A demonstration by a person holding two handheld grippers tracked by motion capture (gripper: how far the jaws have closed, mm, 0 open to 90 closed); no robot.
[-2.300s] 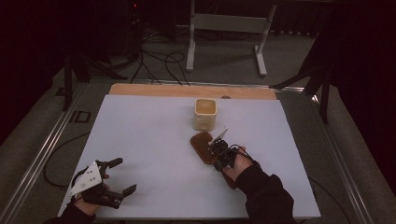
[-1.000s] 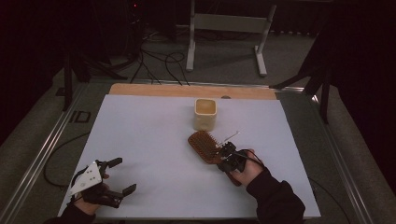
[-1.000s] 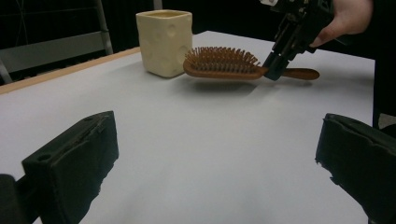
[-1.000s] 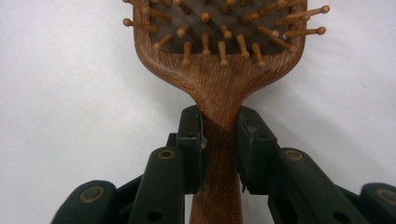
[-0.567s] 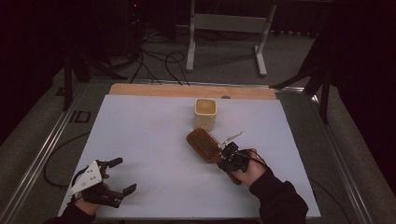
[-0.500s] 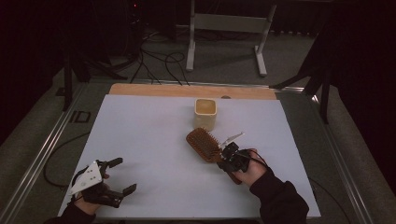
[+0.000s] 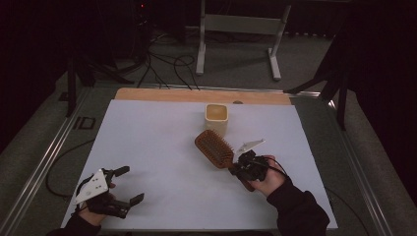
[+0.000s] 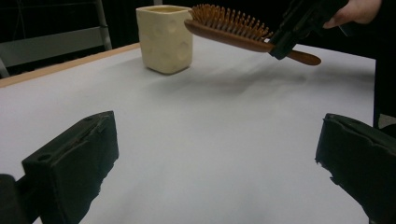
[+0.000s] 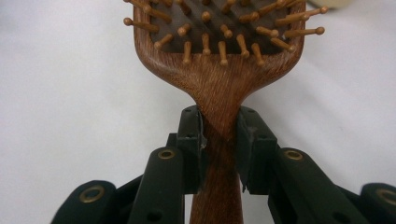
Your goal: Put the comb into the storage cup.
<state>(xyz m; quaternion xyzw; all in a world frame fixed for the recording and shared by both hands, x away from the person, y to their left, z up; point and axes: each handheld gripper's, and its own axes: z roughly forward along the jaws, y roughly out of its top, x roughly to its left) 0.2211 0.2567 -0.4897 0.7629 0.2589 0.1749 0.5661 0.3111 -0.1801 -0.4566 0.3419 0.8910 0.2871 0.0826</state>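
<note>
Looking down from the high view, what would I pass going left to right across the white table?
Left gripper, open and empty → wooden hairbrush → cream square cup, farther back → right gripper, shut on the hairbrush's handle.

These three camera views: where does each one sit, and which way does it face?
High view: above the table, looking forward and down; both forearms enter at the bottom.
Left gripper view: on the left gripper, looking across at the cup; open jaws show.
Right gripper view: on the right gripper, jaws clamping the hairbrush handle.
All share the hairbrush.
</note>
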